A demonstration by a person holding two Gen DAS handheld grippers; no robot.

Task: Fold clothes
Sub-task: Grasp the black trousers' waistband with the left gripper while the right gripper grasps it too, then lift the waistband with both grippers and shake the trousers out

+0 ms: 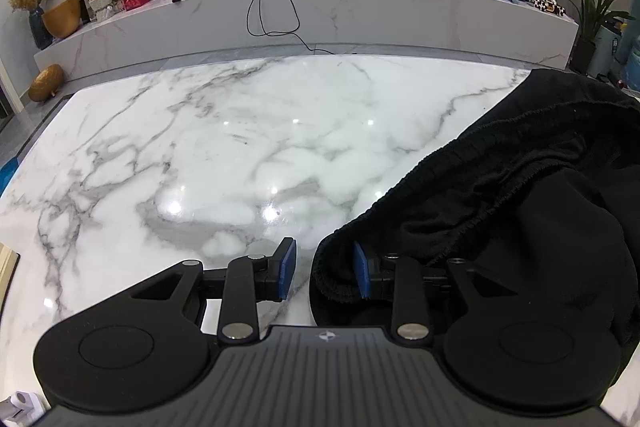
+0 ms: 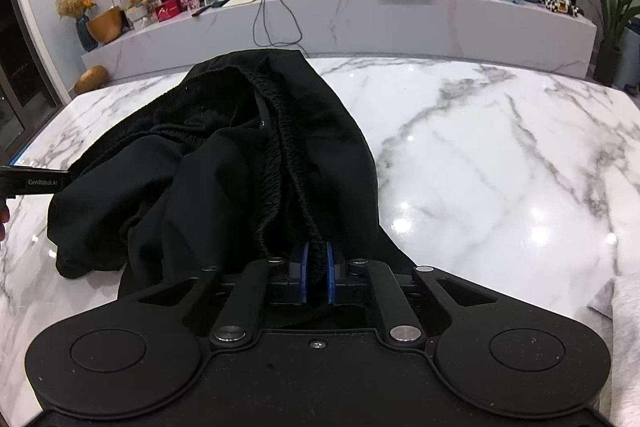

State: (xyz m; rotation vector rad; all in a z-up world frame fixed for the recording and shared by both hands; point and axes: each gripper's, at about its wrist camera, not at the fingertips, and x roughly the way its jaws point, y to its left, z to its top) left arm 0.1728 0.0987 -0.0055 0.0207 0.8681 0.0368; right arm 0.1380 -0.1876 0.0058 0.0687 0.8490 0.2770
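Right tongs (image 2: 317, 277) pinch the limp black shorts' (image 2: 224, 167) elastic waistband, its firmest hold, while left tongs (image 1: 325, 273) gape astride its edge.

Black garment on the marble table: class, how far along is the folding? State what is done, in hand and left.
Done: nothing looks folded; the black garment lies bunched on the marble table. In hand: the right hand-held gripper is shut on its elastic waistband; the left hand-held gripper is open at a ribbed edge, one finger under the cloth. Left: grasping, spreading flat, every fold.
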